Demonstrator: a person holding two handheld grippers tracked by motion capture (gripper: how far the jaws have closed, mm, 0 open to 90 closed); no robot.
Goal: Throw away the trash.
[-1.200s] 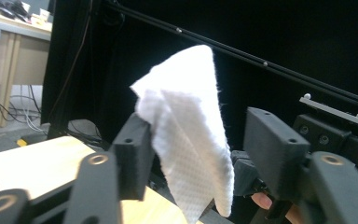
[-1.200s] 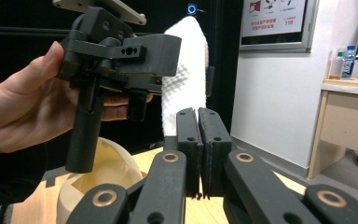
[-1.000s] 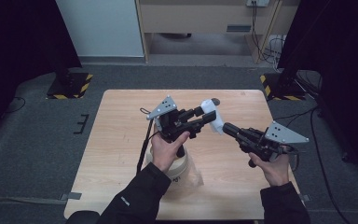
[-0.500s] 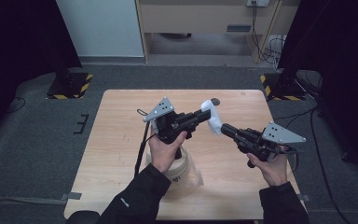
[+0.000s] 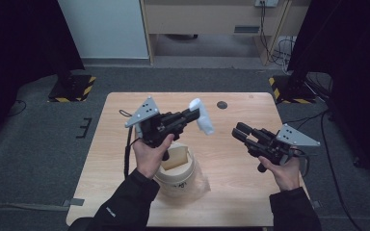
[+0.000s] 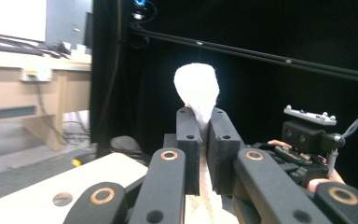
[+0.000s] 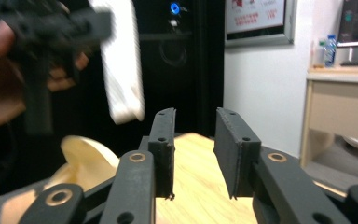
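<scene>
From above, your left hand-held gripper (image 5: 192, 114) has the white cloth (image 5: 202, 120) clamped up over the counter (image 5: 231, 192). Your right hand-held gripper (image 7: 193, 154) just let go, with nothing between its jaws. The tub (image 5: 176, 168) sits under your left hand.

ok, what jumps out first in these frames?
The white cloth held up over the table's middle, pinched in the shut left tool; the left gripper view shows it bulging above the pads. Next, the right tool to its right, jaws apart and just opening, nothing between them. Then the pale tub under the left hand at the near edge.
</scene>
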